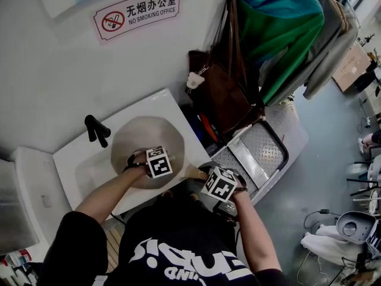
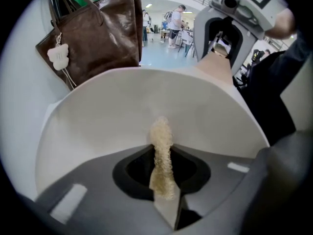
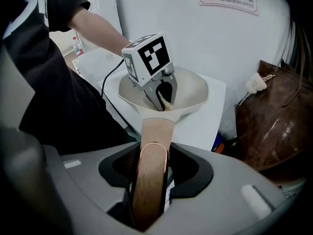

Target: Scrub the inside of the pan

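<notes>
A cream pan sits over the white sink; the pan has a wooden handle that points toward me. My right gripper is shut on the wooden handle and holds the pan. My left gripper is shut on a beige scrub sponge, a thin upright strip whose tip rests against the pan's pale inner wall. In the right gripper view the left gripper reaches down into the pan bowl. In the head view both grippers show only their marker cubes.
A black faucet stands at the sink's back left. A brown leather bag and hanging coats crowd the wall to the right. A metal step platform lies on the floor at right. A no-smoking sign hangs on the wall.
</notes>
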Action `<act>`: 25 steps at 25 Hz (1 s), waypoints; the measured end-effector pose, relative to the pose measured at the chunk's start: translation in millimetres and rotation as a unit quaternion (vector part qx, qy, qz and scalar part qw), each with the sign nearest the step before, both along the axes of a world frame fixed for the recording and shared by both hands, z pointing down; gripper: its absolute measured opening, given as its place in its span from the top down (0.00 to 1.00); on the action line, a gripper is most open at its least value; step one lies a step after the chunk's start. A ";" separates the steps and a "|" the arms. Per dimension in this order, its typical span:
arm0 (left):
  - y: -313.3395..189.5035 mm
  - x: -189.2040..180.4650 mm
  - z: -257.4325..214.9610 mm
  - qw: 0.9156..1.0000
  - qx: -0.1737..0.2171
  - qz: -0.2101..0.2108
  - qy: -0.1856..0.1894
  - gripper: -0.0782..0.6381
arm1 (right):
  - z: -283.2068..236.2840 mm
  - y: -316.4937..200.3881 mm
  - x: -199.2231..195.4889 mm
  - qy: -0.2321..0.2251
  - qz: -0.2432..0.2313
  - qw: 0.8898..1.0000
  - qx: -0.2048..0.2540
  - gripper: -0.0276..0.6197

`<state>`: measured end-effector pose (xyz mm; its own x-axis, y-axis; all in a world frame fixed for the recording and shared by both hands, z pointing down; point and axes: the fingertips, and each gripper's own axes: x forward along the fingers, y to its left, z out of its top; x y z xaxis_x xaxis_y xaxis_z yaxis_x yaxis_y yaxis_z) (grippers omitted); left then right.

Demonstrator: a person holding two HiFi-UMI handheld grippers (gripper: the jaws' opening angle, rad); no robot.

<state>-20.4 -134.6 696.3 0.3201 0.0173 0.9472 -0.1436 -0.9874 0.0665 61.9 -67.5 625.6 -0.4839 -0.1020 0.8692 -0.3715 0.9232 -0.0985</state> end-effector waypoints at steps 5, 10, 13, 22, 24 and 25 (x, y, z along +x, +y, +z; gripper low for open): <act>-25.0 5.6 2.9 0.999 0.053 0.002 0.011 0.81 | 2.2 0.3 1.6 -0.001 0.001 1.000 -0.004 0.68; -48.5 0.7 5.0 0.996 0.085 -0.008 0.005 0.81 | 0.7 -0.7 1.3 -0.003 0.000 1.000 -0.004 0.68; -64.0 -5.7 7.7 0.995 0.100 -0.020 0.000 0.81 | 2.1 -0.4 1.7 -0.004 0.001 1.000 -0.005 0.68; -97.9 -45.8 13.4 0.990 0.110 -0.081 -0.033 0.81 | 3.8 0.7 -0.1 -0.012 0.000 1.000 -0.015 0.68; -101.6 -55.7 13.6 0.989 0.112 -0.090 -0.042 0.81 | 3.8 1.2 -0.3 -0.013 0.000 1.000 -0.015 0.69; -103.0 -60.5 13.6 0.988 0.113 -0.094 -0.046 0.81 | 3.6 1.4 -0.3 -0.014 0.000 1.000 -0.014 0.69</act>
<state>-80.9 -237.6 709.9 0.2100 -0.2489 0.9455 -0.3210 -0.9310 -0.1738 61.6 -66.1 629.2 -0.5073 -0.0776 0.8582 -0.3687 0.9197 -0.1348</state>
